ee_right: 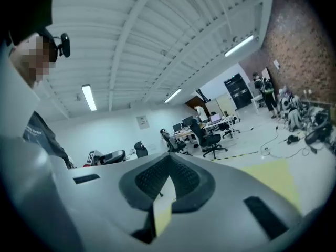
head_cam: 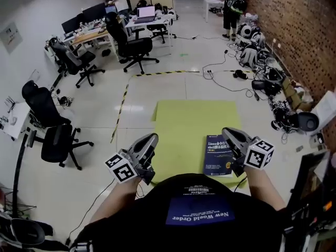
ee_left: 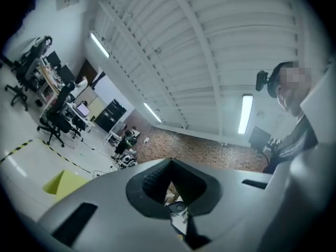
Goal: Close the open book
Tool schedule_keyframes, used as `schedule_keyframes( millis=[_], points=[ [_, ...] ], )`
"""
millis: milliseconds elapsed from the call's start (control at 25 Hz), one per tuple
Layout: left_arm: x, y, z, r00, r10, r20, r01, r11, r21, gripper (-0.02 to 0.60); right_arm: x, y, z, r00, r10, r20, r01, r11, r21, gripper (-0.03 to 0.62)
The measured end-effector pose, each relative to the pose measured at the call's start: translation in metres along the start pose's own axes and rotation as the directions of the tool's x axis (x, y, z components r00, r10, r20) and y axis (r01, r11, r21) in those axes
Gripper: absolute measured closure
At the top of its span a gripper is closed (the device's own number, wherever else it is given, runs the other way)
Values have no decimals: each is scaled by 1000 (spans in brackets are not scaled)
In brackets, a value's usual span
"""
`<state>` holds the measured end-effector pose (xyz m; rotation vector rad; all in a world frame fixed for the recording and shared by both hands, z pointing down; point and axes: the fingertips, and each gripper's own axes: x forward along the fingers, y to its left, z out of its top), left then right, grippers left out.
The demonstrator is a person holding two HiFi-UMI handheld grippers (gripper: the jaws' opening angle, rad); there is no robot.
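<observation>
A blue book (head_cam: pixel 217 156) lies closed, cover up, on the right part of a yellow-green mat (head_cam: pixel 178 133) on the floor. Both grippers are held up close to the person's body, well above the mat and pointing about level. My left gripper (head_cam: pixel 150 140) hangs over the mat's left edge, its jaws shut with nothing between them (ee_left: pixel 170 163). My right gripper (head_cam: pixel 227 134) is in front of the book's right edge in the head view, and its jaws also meet at the tips and are empty (ee_right: pixel 169 159). A corner of the mat (ee_left: pixel 60 184) shows in the left gripper view.
Black office chairs (head_cam: pixel 135 47) and desks (head_cam: pixel 97 33) stand at the back left, with more chairs (head_cam: pixel 55 140) at the left. Cables and gear (head_cam: pixel 262 72) line the brick wall on the right. A person (head_cam: pixel 230 9) stands far back. Yellow-black tape (head_cam: pixel 122 109) marks the floor.
</observation>
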<state>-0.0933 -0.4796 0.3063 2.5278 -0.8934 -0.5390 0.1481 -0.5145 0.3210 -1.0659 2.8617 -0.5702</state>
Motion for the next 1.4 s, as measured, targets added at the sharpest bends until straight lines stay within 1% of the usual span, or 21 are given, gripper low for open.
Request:
schedule_keyframes(
  millis=[40, 160, 240, 320, 400, 600, 760, 1040, 1400],
  points=[
    [-5, 3, 1, 1000, 9, 12, -9, 1000, -1, 574, 5, 1, -5, 1000, 8, -7, -8, 1000, 13, 606],
    [-13, 1, -3, 1000, 10, -2, -10, 999, 41, 574, 15, 3, -22, 998, -5, -56, 4, 1000, -25, 606],
    [-12, -1, -4, 1000, 3, -12, -2, 997, 76, 574, 22, 4, -25, 997, 1, -72, -4, 999, -40, 608],
    [-10, -4, -6, 1000, -8, -21, 10, 996, 91, 574, 27, 4, -25, 996, 6, -86, -11, 998, -62, 608],
    [-11, -5, -8, 999, -14, -30, 16, 996, 90, 574, 29, 8, -27, 995, 3, -104, -13, 996, -92, 609],
    [-14, 1, -11, 999, 4, -40, -1, 997, 78, 574, 32, 12, -32, 991, 5, -132, -22, 991, -131, 609],
    [-10, 3, -15, 999, 0, -50, 3, 998, 57, 574, 29, 11, -35, 989, -4, -145, -15, 992, -128, 609],
    [-1, -4, -22, 997, -31, -74, 35, 998, 55, 574, 24, 10, -37, 989, -11, -145, -11, 989, -147, 609],
    [-1, -1, -21, 997, -31, -74, 34, 998, 45, 574, 26, 10, -36, 989, -10, -151, -14, 988, -155, 609]
  ],
)
